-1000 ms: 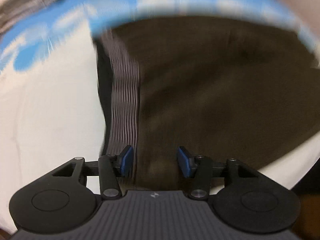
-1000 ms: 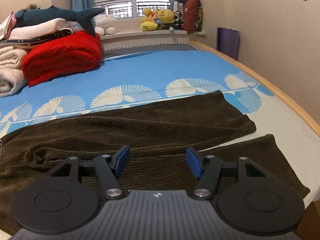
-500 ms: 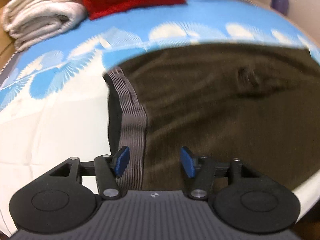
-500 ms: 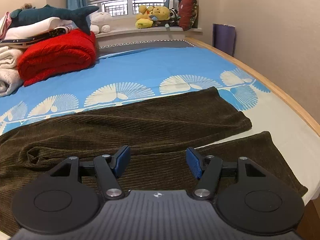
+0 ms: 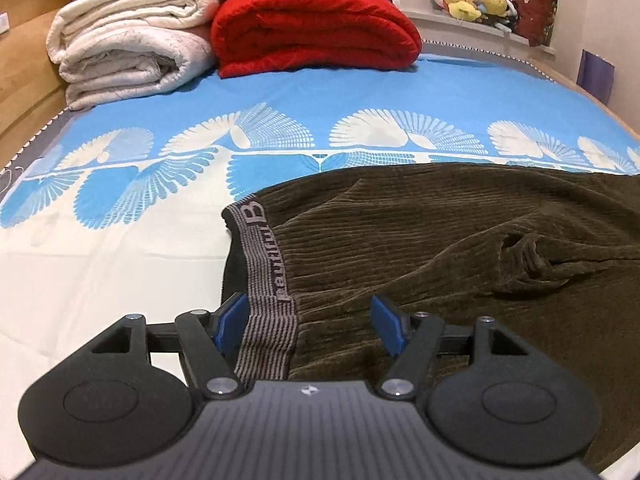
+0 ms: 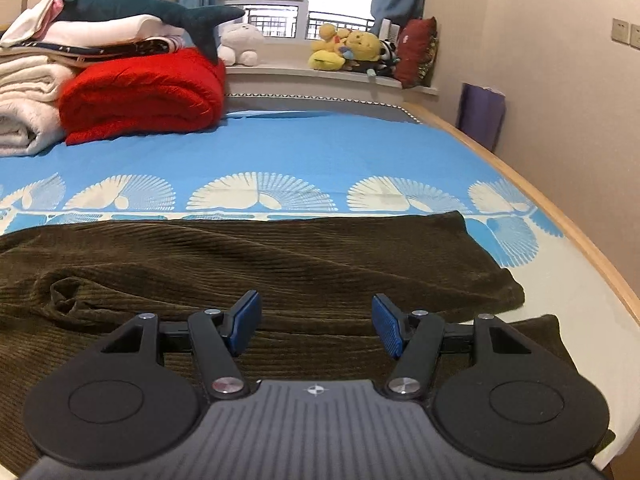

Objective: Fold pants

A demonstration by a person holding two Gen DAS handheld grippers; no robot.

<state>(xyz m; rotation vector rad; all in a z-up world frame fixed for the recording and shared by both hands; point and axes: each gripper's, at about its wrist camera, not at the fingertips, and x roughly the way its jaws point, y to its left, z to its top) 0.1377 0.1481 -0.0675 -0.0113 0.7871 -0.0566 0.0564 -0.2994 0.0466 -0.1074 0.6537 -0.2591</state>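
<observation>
Dark brown corduroy pants (image 5: 460,248) lie spread across the near part of the bed, legs running right. Their striped grey waistband (image 5: 266,264) runs toward me in the left wrist view. My left gripper (image 5: 308,322) is open, hovering over the waist end with the waistband between its blue pads. In the right wrist view the pants (image 6: 280,260) show two legs, the far one ending in a hem (image 6: 492,264). My right gripper (image 6: 316,328) is open and empty above the near leg.
A blue and white patterned sheet (image 5: 360,96) covers the bed. Folded white quilts (image 5: 128,48) and a red blanket (image 5: 316,28) are stacked at the far left. Plush toys (image 6: 352,50) sit on the windowsill. The wooden bed edge (image 6: 568,232) curves at right.
The left gripper's view has tilted up from looking down on the waist to looking across the bed, and is now steady. The right gripper has shifted slightly. Both stay open.
</observation>
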